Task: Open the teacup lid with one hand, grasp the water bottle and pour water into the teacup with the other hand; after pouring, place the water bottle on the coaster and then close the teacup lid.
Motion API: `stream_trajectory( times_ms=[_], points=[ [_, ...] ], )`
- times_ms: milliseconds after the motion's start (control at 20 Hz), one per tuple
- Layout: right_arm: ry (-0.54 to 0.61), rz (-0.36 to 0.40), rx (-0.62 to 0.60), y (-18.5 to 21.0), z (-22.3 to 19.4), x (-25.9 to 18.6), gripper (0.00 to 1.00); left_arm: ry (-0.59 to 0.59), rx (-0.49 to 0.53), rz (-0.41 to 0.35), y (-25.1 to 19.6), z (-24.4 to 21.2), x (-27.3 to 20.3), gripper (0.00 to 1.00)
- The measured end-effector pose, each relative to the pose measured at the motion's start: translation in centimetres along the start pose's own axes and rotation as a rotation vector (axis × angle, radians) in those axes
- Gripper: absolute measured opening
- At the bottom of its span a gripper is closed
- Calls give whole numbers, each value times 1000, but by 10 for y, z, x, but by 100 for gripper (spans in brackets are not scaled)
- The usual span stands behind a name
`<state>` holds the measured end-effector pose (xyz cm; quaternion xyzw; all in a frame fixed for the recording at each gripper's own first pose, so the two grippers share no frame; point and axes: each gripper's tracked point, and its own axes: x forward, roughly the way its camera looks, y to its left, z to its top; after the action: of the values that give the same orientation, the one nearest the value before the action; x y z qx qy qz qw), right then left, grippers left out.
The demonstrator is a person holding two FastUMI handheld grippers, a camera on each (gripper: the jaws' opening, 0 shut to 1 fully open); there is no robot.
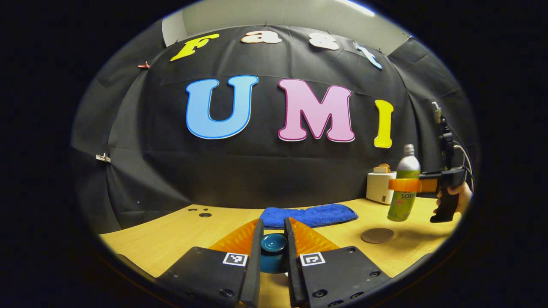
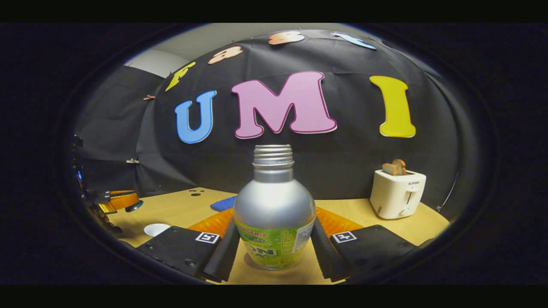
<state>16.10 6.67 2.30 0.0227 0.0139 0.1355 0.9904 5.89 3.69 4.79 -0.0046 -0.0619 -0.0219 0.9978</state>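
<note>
The water bottle [image 2: 274, 214] is clamped between the fingers of your right gripper [image 2: 274, 250], held upright and uncapped just above the table [image 1: 171, 239] so nothing spills, near the round coaster [image 1: 377, 235] where it must finish. Your left gripper [image 1: 274, 250] grasps the teacup lid [image 1: 274, 244] by its knob, raised to keep the white teacup [image 2: 156, 229] open.

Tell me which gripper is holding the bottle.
The right gripper, fingers on the bottle; the left gripper clamps the teacup lid.
</note>
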Motion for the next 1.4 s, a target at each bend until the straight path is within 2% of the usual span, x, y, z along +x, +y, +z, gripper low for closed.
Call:
stream_trajectory(
  times_ms=[100, 250, 400, 600, 650, 750, 800, 1150, 1200, 1250, 1400],
  points=[
    [23, 4, 6, 2, -14, 11, 80, -18, 5, -23, 2, -1, 6, 30],
    [27, 2, -5, 7, -25, 23, 80, -23, -12, -12, 17, -9, 9, 31],
    [35, 19, -23, 17, -34, 29, 81, 30, -29, -17, 17, -26, 6, 31],
    [63, -5, -65, 13, -48, 34, 81, 33, -53, -20, 17, -27, 4, 31],
    [67, -5, -64, 13, -50, 34, 78, 35, -58, -20, 18, -29, 3, 31],
    [72, -6, -64, 12, -53, 35, 85, 44, -67, -22, 17, -31, 3, 31],
    [66, -5, -62, 11, -52, 36, 82, 46, -68, -21, 17, -32, 2, 31],
    [83, -4, -1, 12, -57, 34, 84, 48, -71, -4, 21, -33, 1, 31],
    [80, -16, -11, 11, -55, 33, 90, 40, -71, 1, 23, -31, 1, 32],
    [70, -25, -20, 9, -52, 32, 100, 33, -70, 6, 23, -30, 1, 32],
    [66, -35, -13, 11, -50, 28, 100, 34, -63, 17, 25, -31, 1, 30]
  ],
)
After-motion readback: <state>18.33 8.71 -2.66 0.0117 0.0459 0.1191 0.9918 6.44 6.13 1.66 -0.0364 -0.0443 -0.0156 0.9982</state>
